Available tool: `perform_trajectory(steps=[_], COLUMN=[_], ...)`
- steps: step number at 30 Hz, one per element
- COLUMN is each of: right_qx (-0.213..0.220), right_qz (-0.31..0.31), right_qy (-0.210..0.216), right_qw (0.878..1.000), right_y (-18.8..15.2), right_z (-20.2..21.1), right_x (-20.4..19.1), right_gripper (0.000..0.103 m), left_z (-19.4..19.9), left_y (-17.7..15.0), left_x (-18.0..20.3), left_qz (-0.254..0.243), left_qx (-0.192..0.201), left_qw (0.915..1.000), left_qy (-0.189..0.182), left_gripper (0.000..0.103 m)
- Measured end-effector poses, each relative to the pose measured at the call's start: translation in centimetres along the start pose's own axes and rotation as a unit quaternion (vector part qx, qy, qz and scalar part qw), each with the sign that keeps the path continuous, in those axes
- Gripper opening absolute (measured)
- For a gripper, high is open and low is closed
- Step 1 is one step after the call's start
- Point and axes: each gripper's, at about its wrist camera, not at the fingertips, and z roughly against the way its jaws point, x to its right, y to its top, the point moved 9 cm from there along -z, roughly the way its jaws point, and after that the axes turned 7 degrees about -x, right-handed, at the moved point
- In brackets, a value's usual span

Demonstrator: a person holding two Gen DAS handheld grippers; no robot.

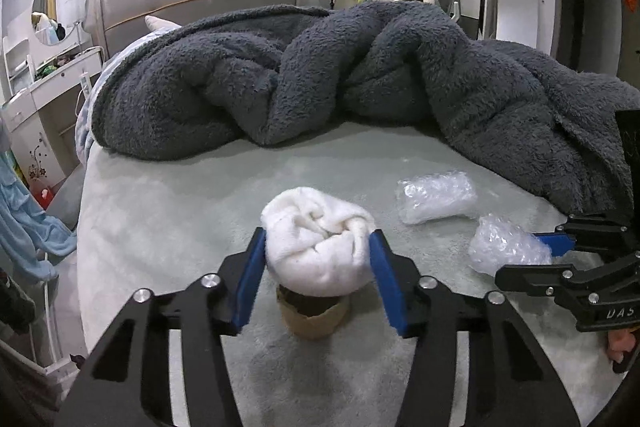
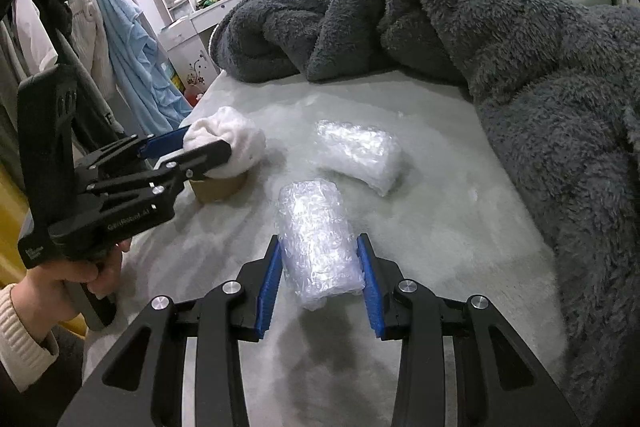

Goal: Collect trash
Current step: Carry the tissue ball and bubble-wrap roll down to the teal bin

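A white fluffy wad (image 1: 316, 259) (image 2: 244, 143) rests on top of a brown paper cup (image 1: 314, 315) (image 2: 218, 189) on the pale bed sheet (image 1: 180, 211). My left gripper (image 1: 319, 235) (image 2: 200, 143) is shut on the wad, one blue pad pressing each side. My right gripper (image 2: 320, 239) (image 1: 524, 255) is shut on a clear bubble-wrap bundle (image 2: 316, 267) (image 1: 504, 247), which hangs just over the sheet. A second bubble-wrap bundle (image 2: 358, 151) (image 1: 436, 197) lies loose on the sheet beyond it.
A crumpled dark grey fleece blanket (image 1: 320, 75) (image 2: 540, 67) covers the far and right parts of the bed. A dresser with a round mirror (image 1: 58, 7) and hanging clothes (image 2: 132, 51) stand off the bed's left side. A person's hand (image 2: 80, 275) holds the left gripper.
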Motion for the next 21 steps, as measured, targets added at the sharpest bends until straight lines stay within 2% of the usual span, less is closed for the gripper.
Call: perform_trajectory(steps=[4,14,21], right_qx=[0.009,0.035,0.048], right_qz=[-0.002,-0.005,-0.016], right_qy=[0.001,-0.006,-0.003], right_qw=[1.0,0.999,0.999], right_y=[0.3,1.2,1.4], right_z=[0.7,2.2,3.0], right_x=[0.1,-1.1,-2.3], right_gripper=[0.038,0.038,0.038], left_z=[0.7,4.0,5.9], left_y=[-0.1,-0.1,-2.0], left_x=[0.2,0.8,0.9], left_qz=[-0.001,0.004,0.012], left_qx=[0.005,0.032,0.022], left_qw=[0.9999,0.9991,0.9993], left_qy=[-0.009,-0.028,-0.029], left_gripper=[0.047,0.046,0.046])
